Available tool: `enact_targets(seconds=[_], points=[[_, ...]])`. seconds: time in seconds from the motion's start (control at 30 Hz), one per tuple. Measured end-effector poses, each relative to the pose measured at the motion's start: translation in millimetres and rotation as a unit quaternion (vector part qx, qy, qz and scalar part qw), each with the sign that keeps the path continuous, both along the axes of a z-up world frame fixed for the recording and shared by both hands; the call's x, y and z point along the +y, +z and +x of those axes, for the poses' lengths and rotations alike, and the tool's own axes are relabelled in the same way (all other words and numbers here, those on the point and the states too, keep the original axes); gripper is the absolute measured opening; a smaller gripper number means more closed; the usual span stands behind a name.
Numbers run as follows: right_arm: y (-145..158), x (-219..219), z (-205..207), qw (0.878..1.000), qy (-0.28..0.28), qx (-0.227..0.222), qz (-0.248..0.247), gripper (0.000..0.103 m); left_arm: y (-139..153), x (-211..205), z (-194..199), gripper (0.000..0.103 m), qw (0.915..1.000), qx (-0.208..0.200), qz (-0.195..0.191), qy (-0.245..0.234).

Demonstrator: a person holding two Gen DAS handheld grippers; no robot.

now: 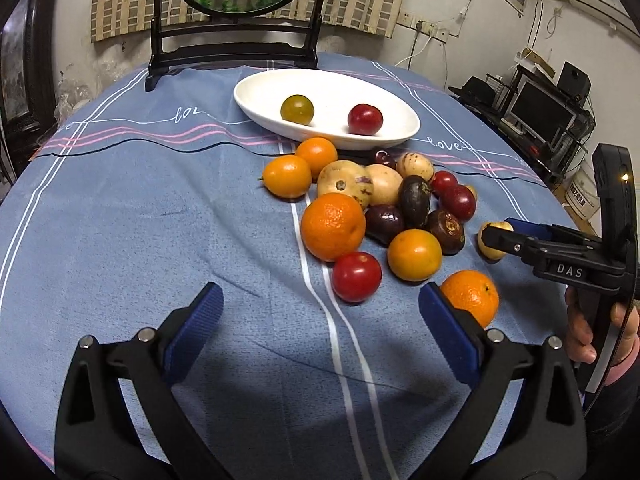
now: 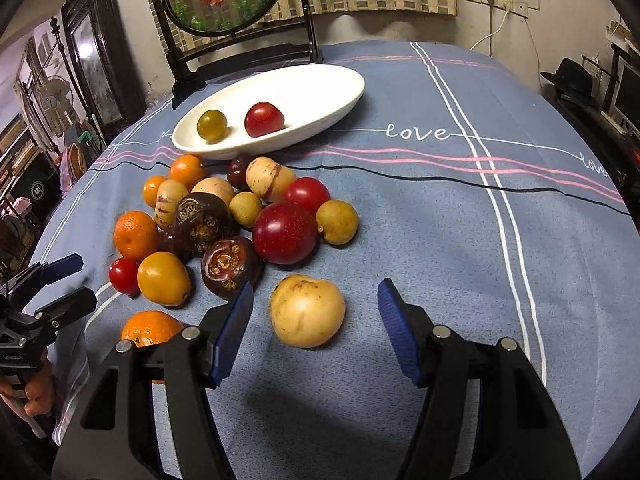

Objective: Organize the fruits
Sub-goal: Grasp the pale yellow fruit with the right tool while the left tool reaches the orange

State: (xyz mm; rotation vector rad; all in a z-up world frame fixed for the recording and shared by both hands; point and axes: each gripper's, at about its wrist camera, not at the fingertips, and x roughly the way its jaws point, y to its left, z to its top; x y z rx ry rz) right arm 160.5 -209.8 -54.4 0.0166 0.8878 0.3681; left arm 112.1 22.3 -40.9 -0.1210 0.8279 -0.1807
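Observation:
A white oval dish (image 1: 256, 100) (image 2: 320, 80) at the back holds a green-brown tomato (image 1: 297, 109) (image 2: 211, 124) and a red fruit (image 1: 364, 119) (image 2: 264, 119). In front of it lies a pile of oranges, red tomatoes, dark purple fruits and pale yellow fruits (image 1: 380, 204) (image 2: 224, 216). My left gripper (image 1: 320, 312) is open and empty, close to a red tomato (image 1: 356, 276) and an orange (image 1: 474, 295). My right gripper (image 2: 316, 320) is open, its fingers either side of a pale yellow fruit (image 2: 307, 310) without touching it. That gripper also shows in the left wrist view (image 1: 500, 232).
A blue tablecloth with stripes (image 1: 160, 220) (image 2: 480, 220) covers the round table. A black stand with a round fish picture (image 1: 236, 8) (image 2: 224, 0) stands behind the dish. Shelves with monitors (image 1: 540, 112) are to the right of the table.

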Motion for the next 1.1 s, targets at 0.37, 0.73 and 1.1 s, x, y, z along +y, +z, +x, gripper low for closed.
enact_targets(seconds=[0.37, 0.73, 1.1], points=[[-8.8, 5.1, 6.4, 0.999, 0.010, 0.029, -0.012, 0.055, 0.2, -3.0, 0.0, 0.100, 1.0000, 0.003, 0.003, -0.001], [-9.6, 3.8, 7.8, 0.999, 0.010, 0.030, -0.009, 0.053, 5.8, -13.8, -8.5, 0.100, 0.9993, -0.016, 0.033, -0.007], [-9.5, 20.3, 7.7, 0.997, 0.040, 0.026, -0.057, 0.061, 4.2, -52.0, -32.5, 0.100, 0.9941, -0.030, 0.083, -0.064]])
